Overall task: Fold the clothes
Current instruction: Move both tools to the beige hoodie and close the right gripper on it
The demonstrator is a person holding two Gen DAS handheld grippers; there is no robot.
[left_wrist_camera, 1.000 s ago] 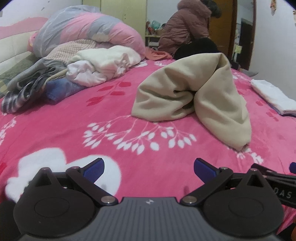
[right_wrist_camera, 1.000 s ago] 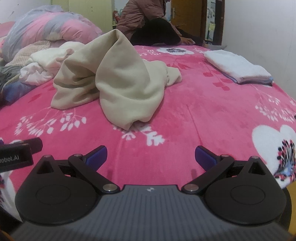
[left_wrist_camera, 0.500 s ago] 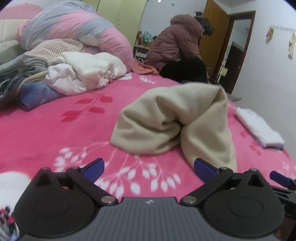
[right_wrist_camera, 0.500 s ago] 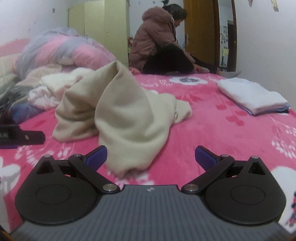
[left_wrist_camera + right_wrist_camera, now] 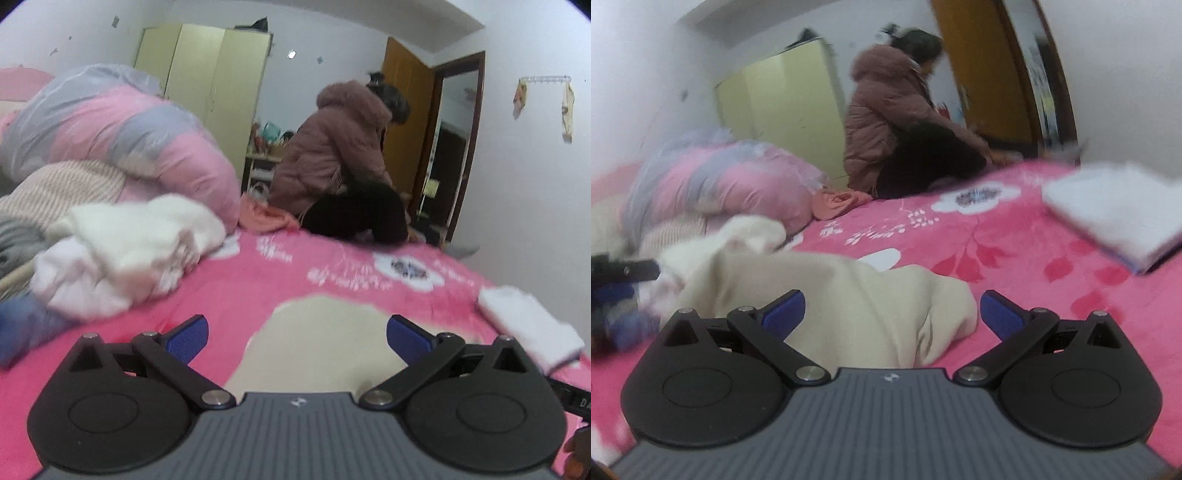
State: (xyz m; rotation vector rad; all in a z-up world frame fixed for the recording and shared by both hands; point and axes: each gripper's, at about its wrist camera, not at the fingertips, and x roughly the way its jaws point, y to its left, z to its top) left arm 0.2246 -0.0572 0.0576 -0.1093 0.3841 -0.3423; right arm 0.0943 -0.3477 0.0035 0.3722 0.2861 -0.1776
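A bed (image 5: 280, 280) covered by a pink floral blanket carries everything. A crumpled beige garment (image 5: 871, 295) lies on it straight ahead of both grippers, partly beneath them. Ahead and to the left sits a heap of unfolded clothes (image 5: 122, 251), with a pink and grey duvet (image 5: 122, 136) behind it. Ahead to the right rests 1 folded white stack (image 5: 1115, 218). A person in a puffy coat (image 5: 332, 155) sits on the far edge.

Black linkage arms, silver pivot screws, blue-padded fingers (image 5: 186, 338), ribbed grey housing.
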